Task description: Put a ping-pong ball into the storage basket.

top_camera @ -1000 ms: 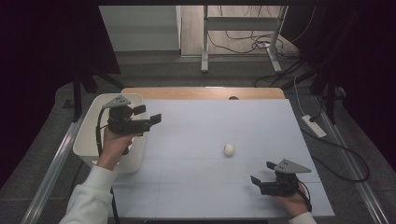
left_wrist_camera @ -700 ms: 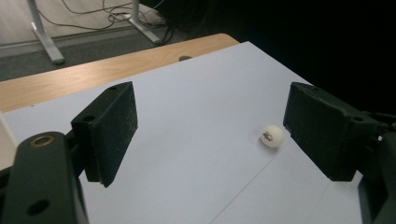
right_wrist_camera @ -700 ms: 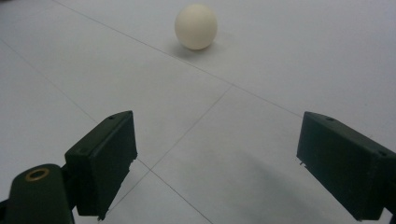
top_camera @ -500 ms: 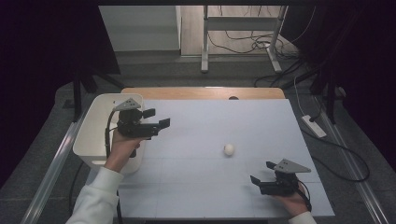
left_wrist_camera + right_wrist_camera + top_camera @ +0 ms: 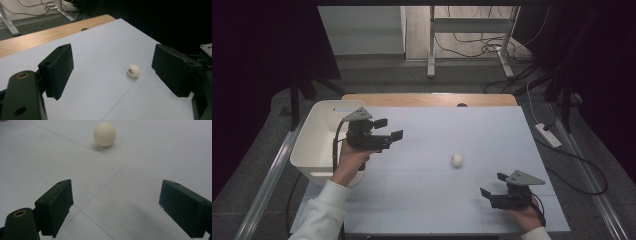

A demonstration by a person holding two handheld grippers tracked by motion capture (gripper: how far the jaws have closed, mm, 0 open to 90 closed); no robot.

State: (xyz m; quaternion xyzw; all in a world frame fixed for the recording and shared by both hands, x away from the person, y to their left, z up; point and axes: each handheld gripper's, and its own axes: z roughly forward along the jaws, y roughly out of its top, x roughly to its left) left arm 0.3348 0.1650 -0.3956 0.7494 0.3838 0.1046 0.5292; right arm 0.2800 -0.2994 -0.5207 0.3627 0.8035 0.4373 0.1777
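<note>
A small white ball [image 5: 457, 159] lies on the pale sheet that covers the table [image 5: 437, 125]. My left gripper [image 5: 389, 129] hovers at the sheet's left side, just right of the white bin, pointing toward the ball, jaws open and empty. In the left gripper view the ball [image 5: 133, 70] sits well ahead, between the two black pads [image 5: 60, 67]. My right gripper [image 5: 493, 185] rests low near the front right of the table, open and empty. Its own view shows the ball [image 5: 105, 134] ahead on the sheet, beyond the jaws.
A white plastic bin [image 5: 319, 140] stands at the table's left edge, beside my left hand. A bare wooden strip [image 5: 427, 99] runs along the far edge. Cables and a power strip [image 5: 548, 135] lie on the floor at the right.
My left gripper has moved from above the bin rightward over the sheet, toward the ball. The right gripper and the ball have stayed put.
</note>
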